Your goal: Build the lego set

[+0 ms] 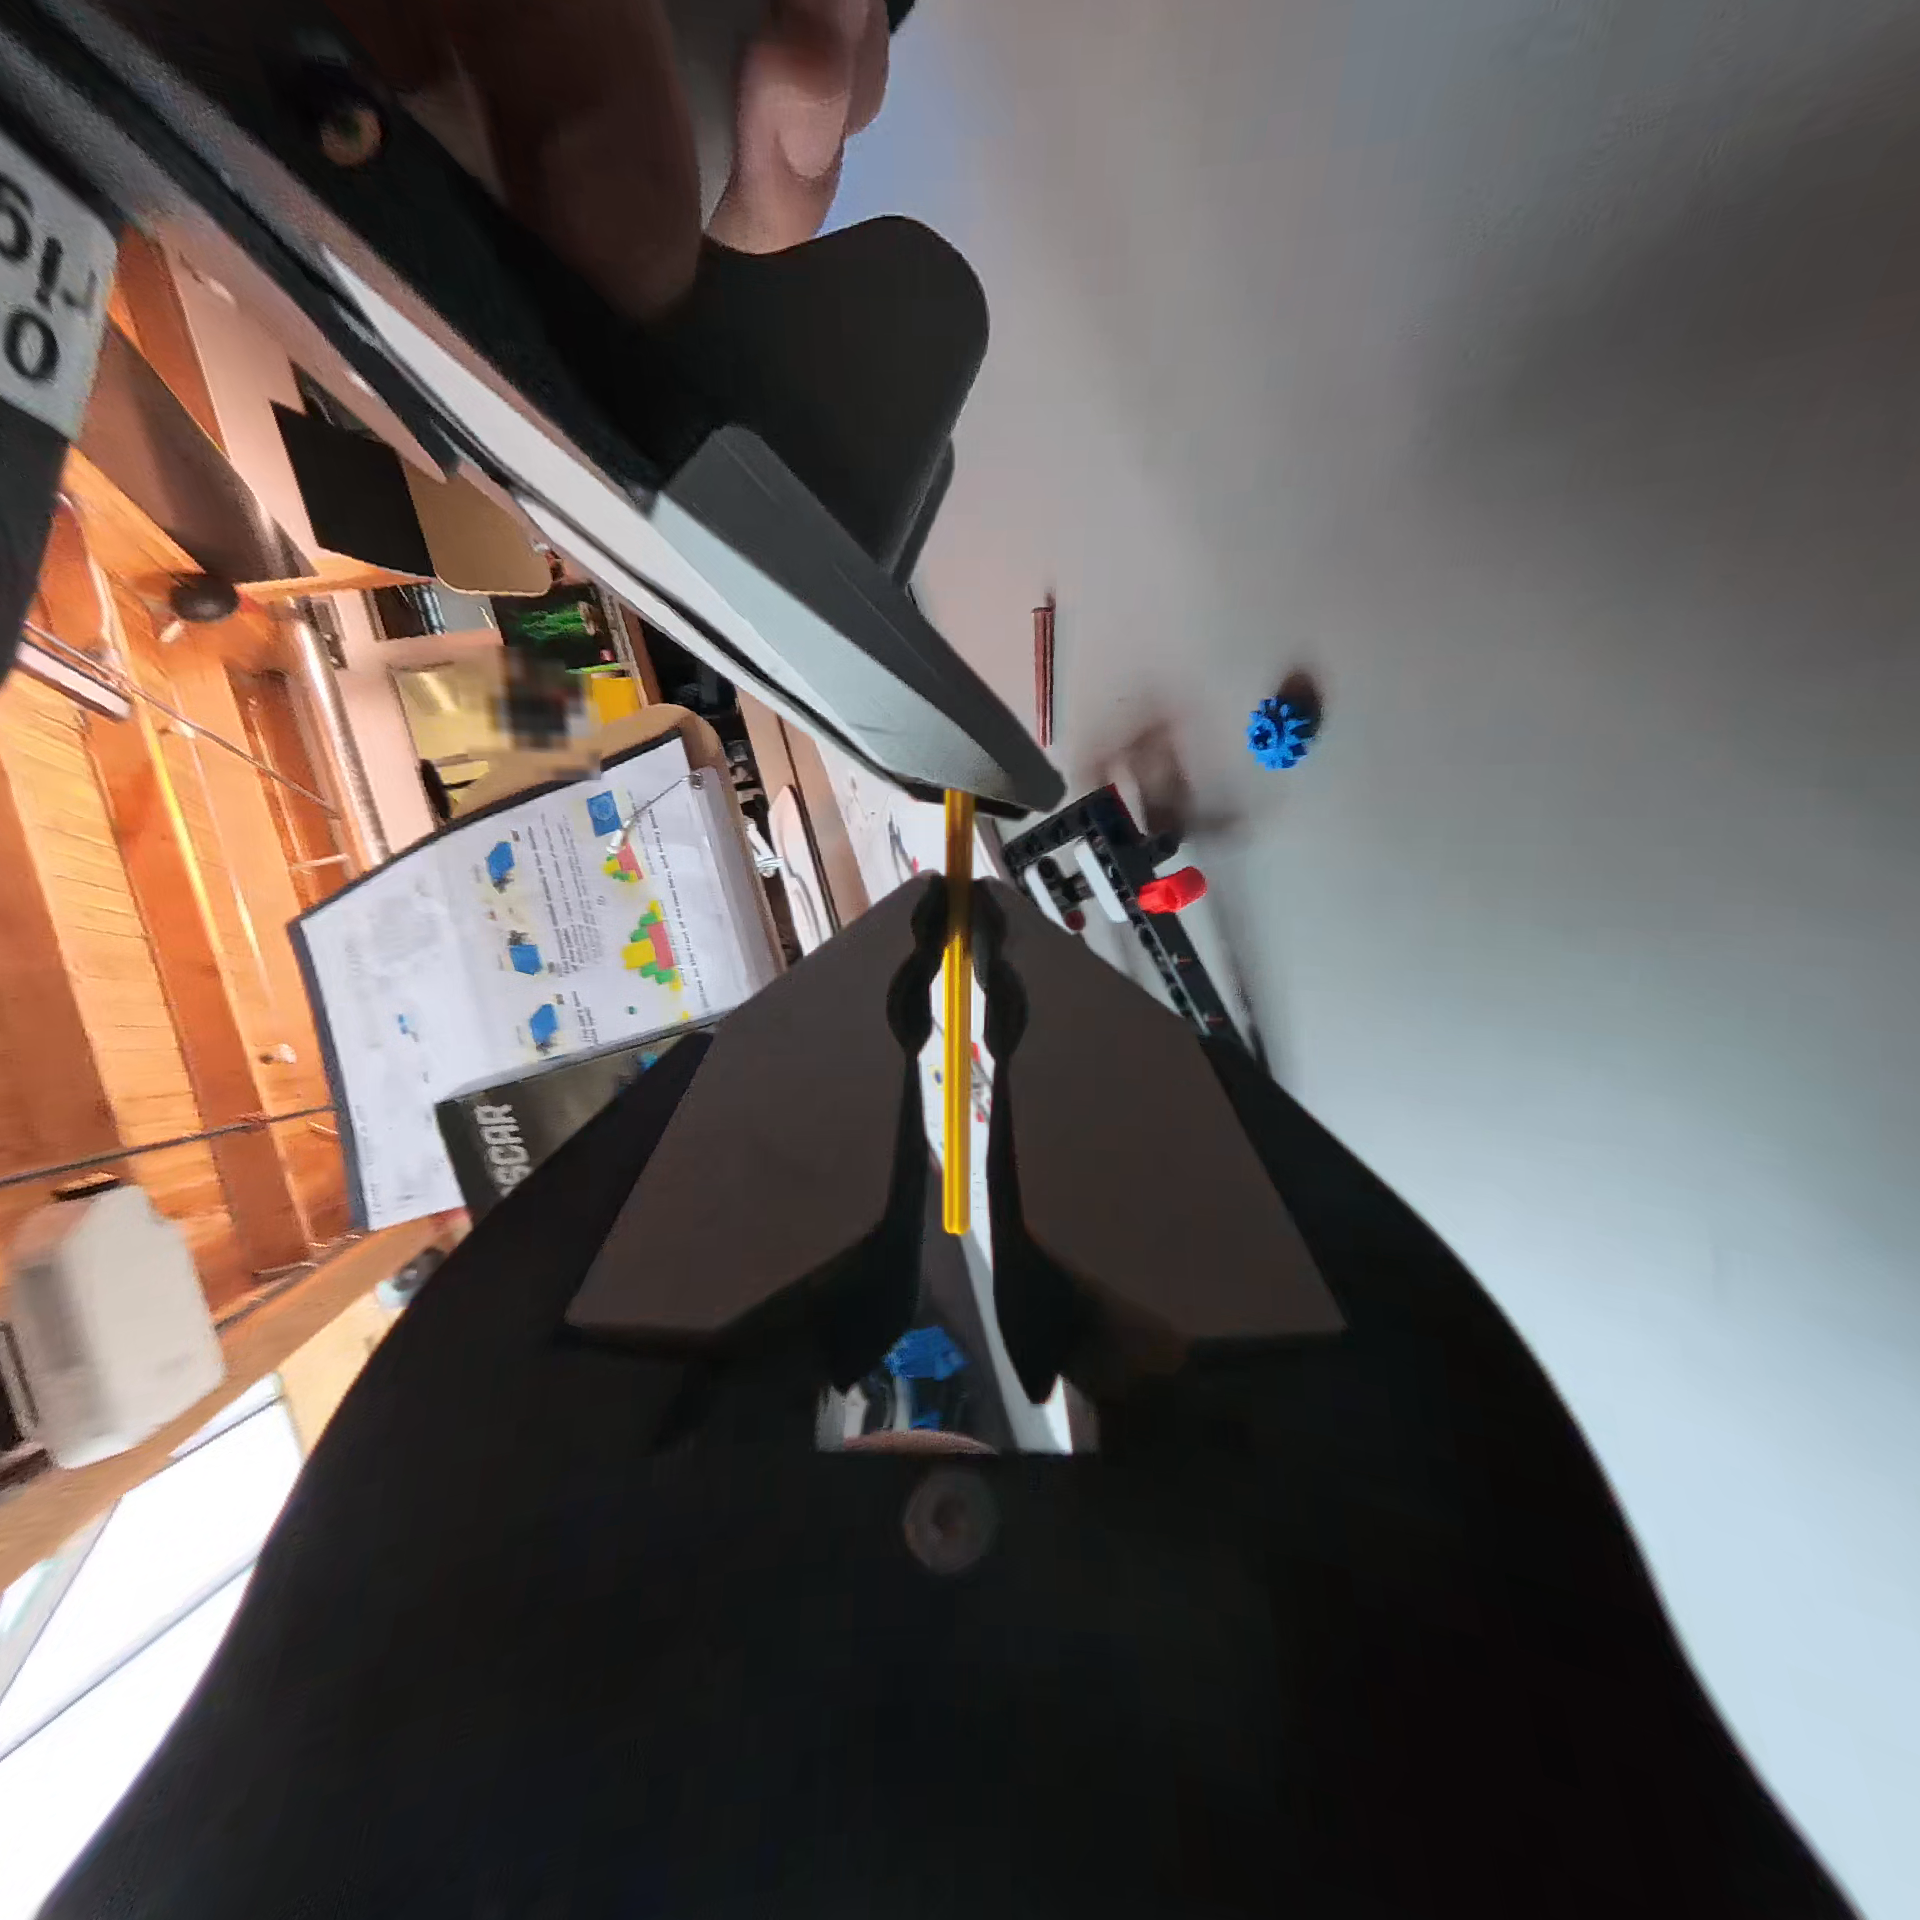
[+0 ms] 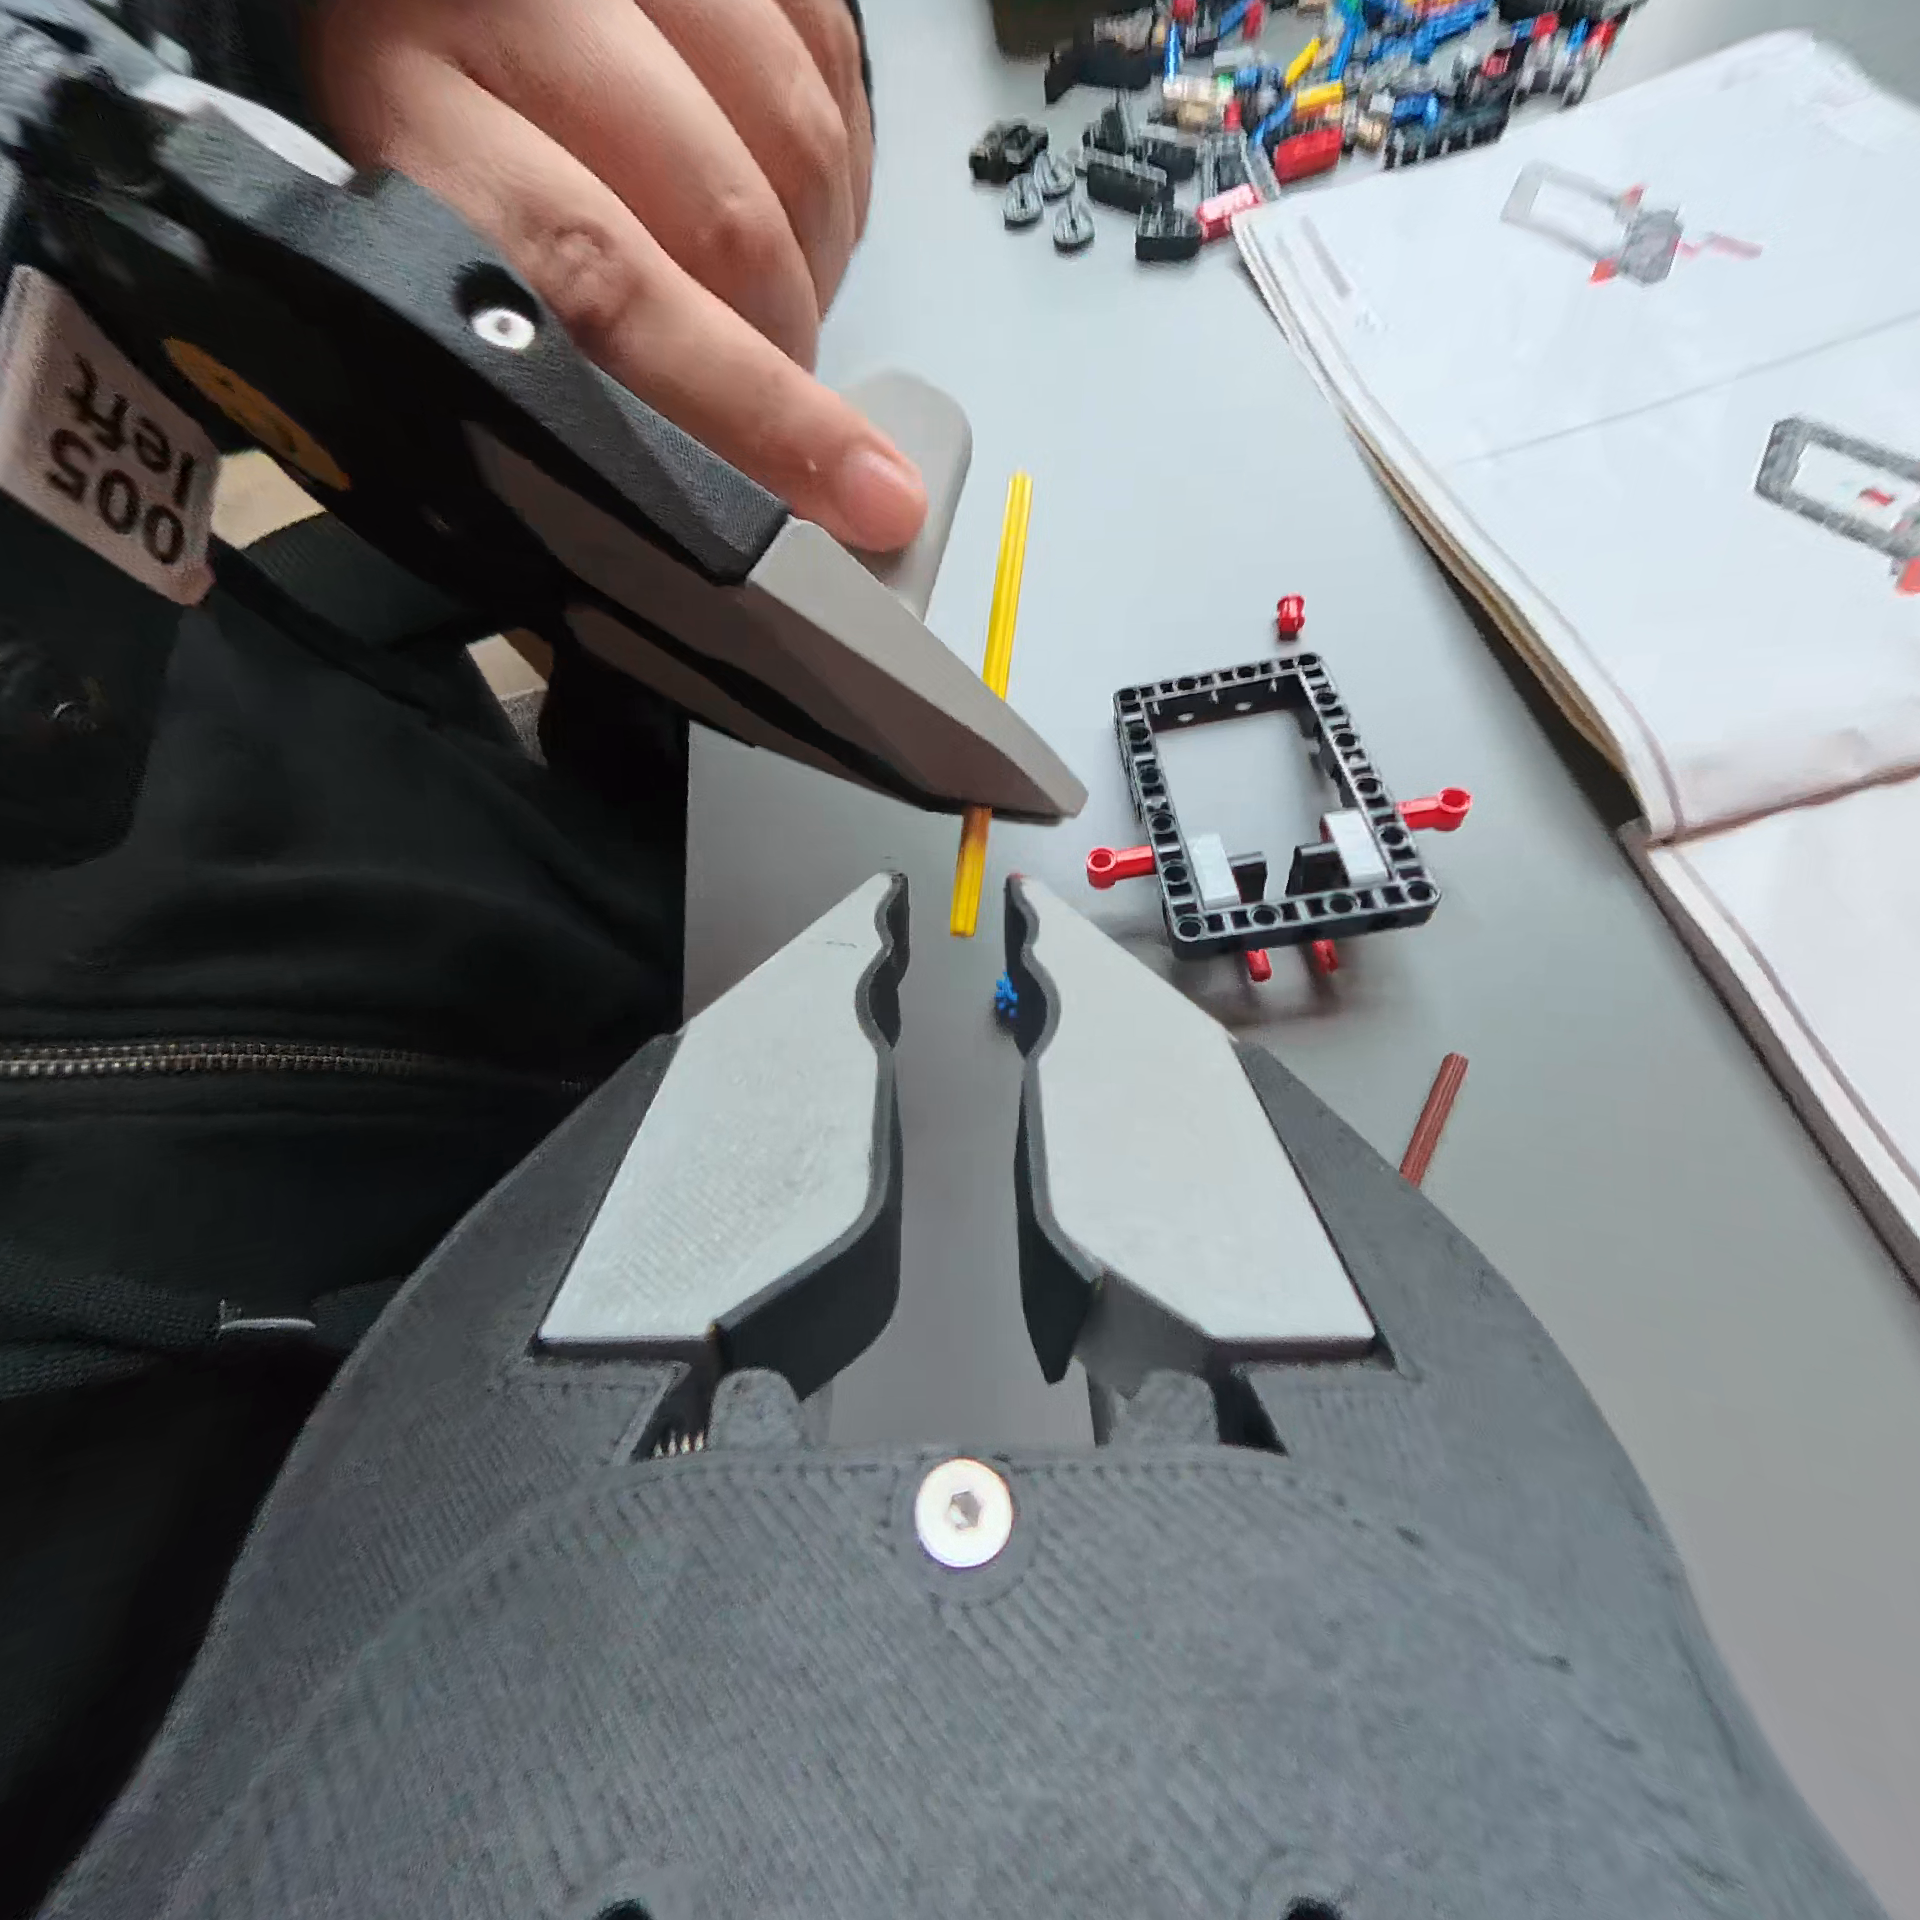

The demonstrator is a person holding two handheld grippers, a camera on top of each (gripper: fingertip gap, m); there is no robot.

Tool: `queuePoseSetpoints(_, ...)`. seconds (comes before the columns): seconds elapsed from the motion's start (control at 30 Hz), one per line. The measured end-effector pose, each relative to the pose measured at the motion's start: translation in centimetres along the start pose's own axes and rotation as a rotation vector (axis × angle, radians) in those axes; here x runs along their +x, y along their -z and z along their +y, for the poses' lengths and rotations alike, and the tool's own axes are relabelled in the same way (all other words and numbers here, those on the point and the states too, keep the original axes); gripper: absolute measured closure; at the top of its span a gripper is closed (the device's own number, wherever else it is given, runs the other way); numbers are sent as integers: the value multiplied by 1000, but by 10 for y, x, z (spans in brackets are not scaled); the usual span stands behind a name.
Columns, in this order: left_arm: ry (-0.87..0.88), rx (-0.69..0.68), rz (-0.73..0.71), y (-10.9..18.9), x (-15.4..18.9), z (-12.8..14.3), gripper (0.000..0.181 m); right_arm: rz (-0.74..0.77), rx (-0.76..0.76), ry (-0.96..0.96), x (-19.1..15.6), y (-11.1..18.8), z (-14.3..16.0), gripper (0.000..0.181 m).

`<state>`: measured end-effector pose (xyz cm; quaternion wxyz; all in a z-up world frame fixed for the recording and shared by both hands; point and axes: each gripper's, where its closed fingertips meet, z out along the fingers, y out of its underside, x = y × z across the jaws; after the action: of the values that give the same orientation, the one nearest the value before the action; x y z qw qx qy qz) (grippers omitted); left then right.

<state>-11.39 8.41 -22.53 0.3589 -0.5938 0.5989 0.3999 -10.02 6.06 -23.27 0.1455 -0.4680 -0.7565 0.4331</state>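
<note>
My left gripper point(image 1: 958, 894) is shut on a thin yellow axle point(image 1: 956, 1039) that runs lengthwise between its fingers. In the right wrist view it comes in from the upper left point(image 2: 1039, 805), holding the axle point(image 2: 1003, 623) in the air. My right gripper point(image 2: 956, 899) is open, and the axle's lower end sits between its fingertips without being gripped. It shows side-on in the left wrist view point(image 1: 1013, 795). A black rectangular frame point(image 2: 1276, 800) with red pins and grey blocks lies on the grey table just beyond. A small blue gear point(image 1: 1280, 730) lies on the table.
An open instruction booklet point(image 2: 1662, 416) lies at the right. A pile of loose parts point(image 2: 1299, 94) sits at the far edge. A brown axle point(image 2: 1434, 1117) and a loose red pin point(image 2: 1289, 613) lie near the frame. The table edge and dark clothing are on the left. Left and right tips are no more than a few centimetres apart. Between my right fingertips and the small blue gear point(image 1: 1280, 730) there is roughly 5 centimetres.
</note>
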Motion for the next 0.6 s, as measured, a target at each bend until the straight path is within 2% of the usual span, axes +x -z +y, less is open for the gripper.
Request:
queuePoseSetpoints(0.07,-60,1,1,-2,-1,0,179,22,-21,12,3,-2,3,179)
queuePoseSetpoints(0.13,-83,6,-2,-3,-2,0,180,63,-12,38,6,-1,2,179)
queuePoseSetpoints(0.2,-95,13,26,-4,2,1,179,49,-1,11,5,0,2,178)
queuePoseSetpoints(0.27,-135,-7,39,-7,6,5,179,24,17,-31,5,2,0,163)
queuePoseSetpoints(0.33,-156,4,50,-8,8,2,179,39,9,-28,9,2,2,180)
queuePoseSetpoints(0.43,-165,-4,61,-10,9,3,179,51,-2,-15,11,1,3,181)
queuePoseSetpoints(0.53,-26,-2,36,-8,1,5,175,83,45,-25,18,4,1,181)
queuePoseSetpoints(0.6,180,18,-13,0,-14,11,164,54,118,-75,21,11,-2,181)
